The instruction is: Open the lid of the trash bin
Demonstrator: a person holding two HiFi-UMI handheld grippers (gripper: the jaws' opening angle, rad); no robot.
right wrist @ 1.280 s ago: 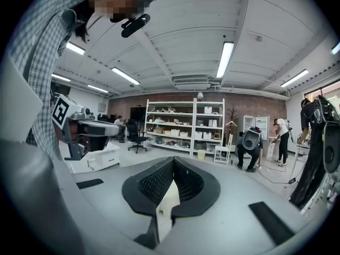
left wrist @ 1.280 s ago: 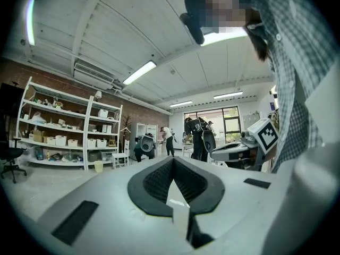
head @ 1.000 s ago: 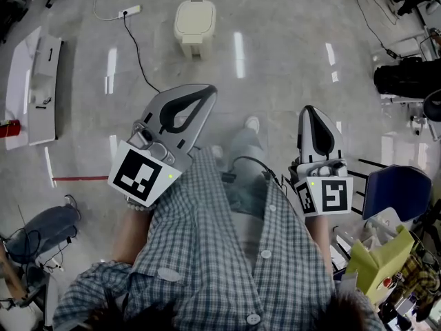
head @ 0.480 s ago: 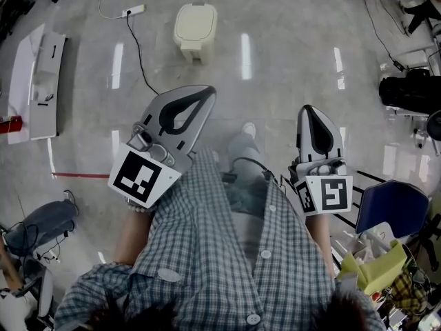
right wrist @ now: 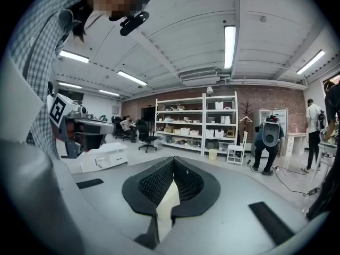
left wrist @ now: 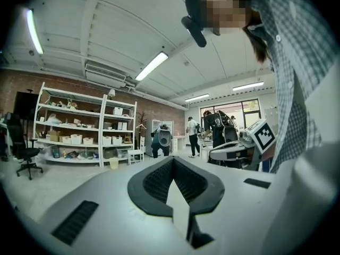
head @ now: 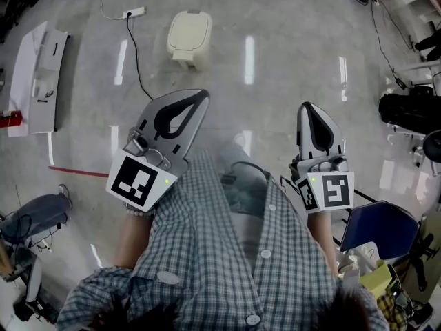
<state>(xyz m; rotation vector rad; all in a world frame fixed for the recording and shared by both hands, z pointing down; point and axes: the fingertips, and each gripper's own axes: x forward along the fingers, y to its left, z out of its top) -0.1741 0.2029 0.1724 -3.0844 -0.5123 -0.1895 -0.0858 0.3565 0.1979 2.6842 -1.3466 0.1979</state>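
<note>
Cream-coloured plastic trash bin stands on the grey polished floor near the top of the head view, with its lid down. Both grippers are well apart from the bin, held in front of the person's checked shirt.

Left gripper: grey shell, black ribbed pads, marker cube at the rear. In the left gripper view the jaw tips meet. The teardrop-shaped gap behind them contains nothing.

Right gripper: same build, marker cube at the rear. In the right gripper view the jaw tips are also together, with nothing between the pads.

A white power strip lies on the floor to the left of the bin. Its black cable runs down past the bin's left side. A red tape strip marks the floor at left.
</note>
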